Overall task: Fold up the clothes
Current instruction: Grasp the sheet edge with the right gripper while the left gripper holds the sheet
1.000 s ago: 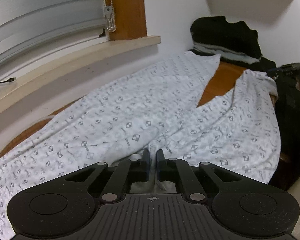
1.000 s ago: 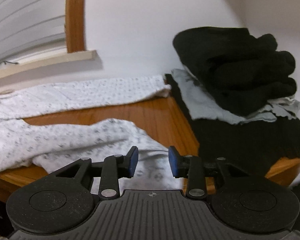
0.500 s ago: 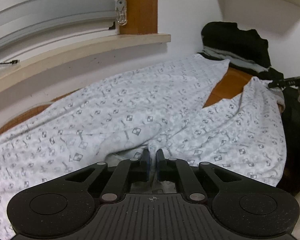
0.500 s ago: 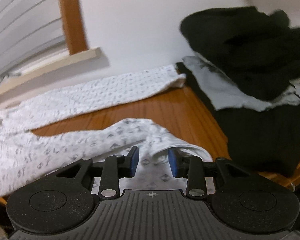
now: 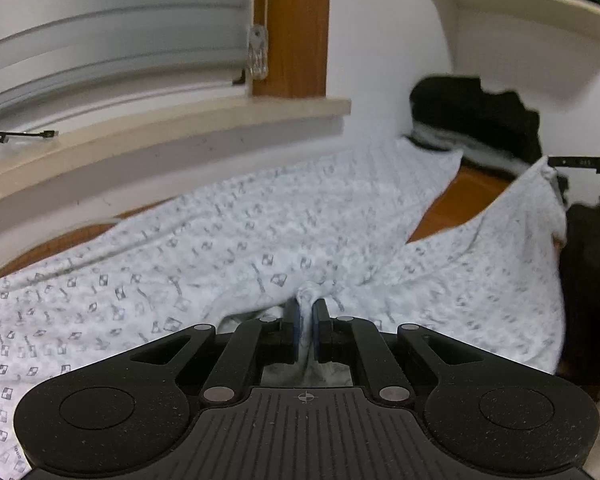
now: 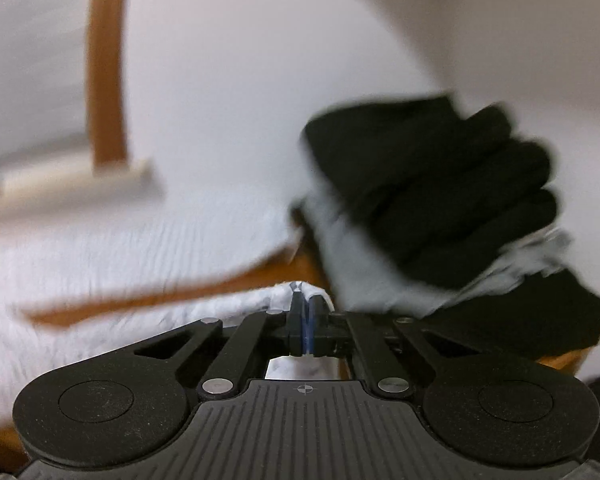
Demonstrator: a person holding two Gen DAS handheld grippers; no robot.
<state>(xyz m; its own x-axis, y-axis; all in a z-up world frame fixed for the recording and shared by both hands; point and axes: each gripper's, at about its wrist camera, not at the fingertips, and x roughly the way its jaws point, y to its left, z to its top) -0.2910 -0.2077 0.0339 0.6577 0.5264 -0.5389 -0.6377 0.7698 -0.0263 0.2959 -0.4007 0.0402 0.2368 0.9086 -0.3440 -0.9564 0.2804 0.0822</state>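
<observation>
We hold the patterned white trousers (image 5: 260, 240) at two places, and the step in hand looks like lifting one leg to fold it over the other. The left gripper (image 5: 306, 320) has its jaws drawn narrow on a bunch of cloth at the crotch, where the two legs meet; a pinched ridge of fabric stands up between the pads. The right gripper (image 6: 306, 312) has its jaws pressed together on the hem of the near leg, with a small white tuft showing above the tips. From the left wrist view we see that hem raised off the wooden surface (image 5: 460, 200), drawn up to a peak at the far right.

To do this well, we judge that the left hand should keep the crotch pinned low as a hinge while the right carries the hem across to the far leg, which lies flat beside the wall under the window sill (image 5: 180, 128). We should keep the cloth lightly taut between the two grips so the leg travels as one sheet and does not sag or twist. We want hem to meet hem and the outer seams to line up before letting go. The right-hand grip is thin and close to the edge, so a sharp pull could slip it free.

The pile of dark clothes (image 6: 440, 184) sits just beyond the hem end, so we should steer clear of dragging it.
</observation>
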